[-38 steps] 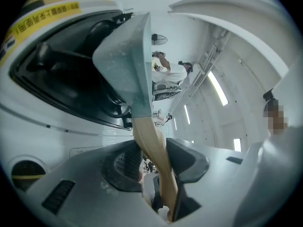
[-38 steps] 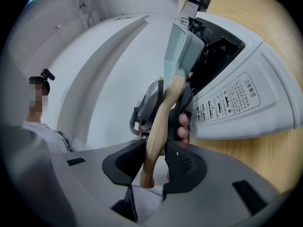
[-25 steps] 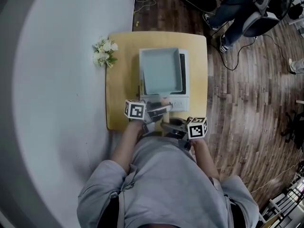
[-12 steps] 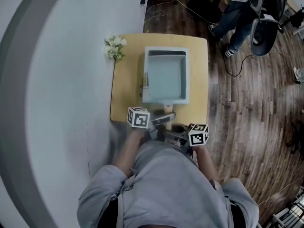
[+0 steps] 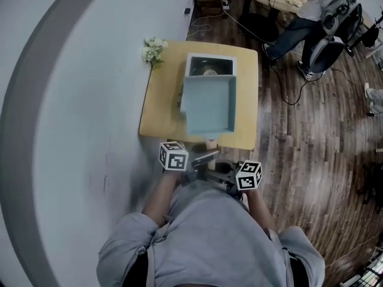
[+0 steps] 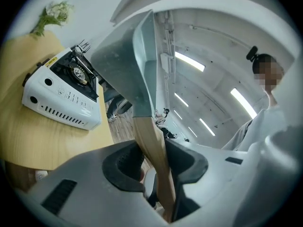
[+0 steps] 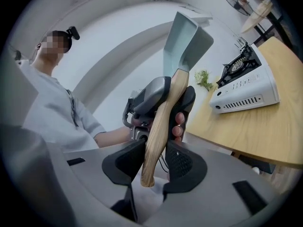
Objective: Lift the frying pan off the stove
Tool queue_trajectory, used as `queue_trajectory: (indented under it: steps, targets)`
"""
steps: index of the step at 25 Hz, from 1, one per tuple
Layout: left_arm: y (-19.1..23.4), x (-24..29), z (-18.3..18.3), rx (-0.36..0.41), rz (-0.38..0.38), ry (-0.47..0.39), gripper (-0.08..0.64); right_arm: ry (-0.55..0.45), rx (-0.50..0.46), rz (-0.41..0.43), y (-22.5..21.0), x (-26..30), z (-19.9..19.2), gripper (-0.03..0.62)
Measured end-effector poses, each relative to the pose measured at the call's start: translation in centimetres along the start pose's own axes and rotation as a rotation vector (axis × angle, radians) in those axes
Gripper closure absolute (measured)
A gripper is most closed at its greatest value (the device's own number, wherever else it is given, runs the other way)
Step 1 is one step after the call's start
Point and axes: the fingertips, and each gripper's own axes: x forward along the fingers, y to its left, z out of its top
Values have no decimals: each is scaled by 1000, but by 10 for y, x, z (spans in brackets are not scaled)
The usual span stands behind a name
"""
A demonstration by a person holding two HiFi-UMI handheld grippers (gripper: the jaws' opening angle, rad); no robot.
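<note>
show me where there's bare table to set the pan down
Widest bare patch: the table left of the stove, from the flowers to the near edge. A narrower strip runs right of the stove. The middle is taken by the stove, with the pan held over it.

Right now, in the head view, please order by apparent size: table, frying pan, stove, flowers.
1. Table.
2. Frying pan, lifted nearer the camera.
3. Stove, mostly hidden by the pan; only its far end shows.
4. Flowers.
</note>
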Motion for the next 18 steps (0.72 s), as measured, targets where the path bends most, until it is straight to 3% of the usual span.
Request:
queue_trajectory:
  steps: [12, 18]
  targets:
    - [-83, -27, -71, 166, 30, -19, 425, 10, -116, 25, 81, -9, -66, 474]
    - [-105, -34, -81, 210, 21, -21, 425, 2, -142, 43, 102, -10, -74, 476]
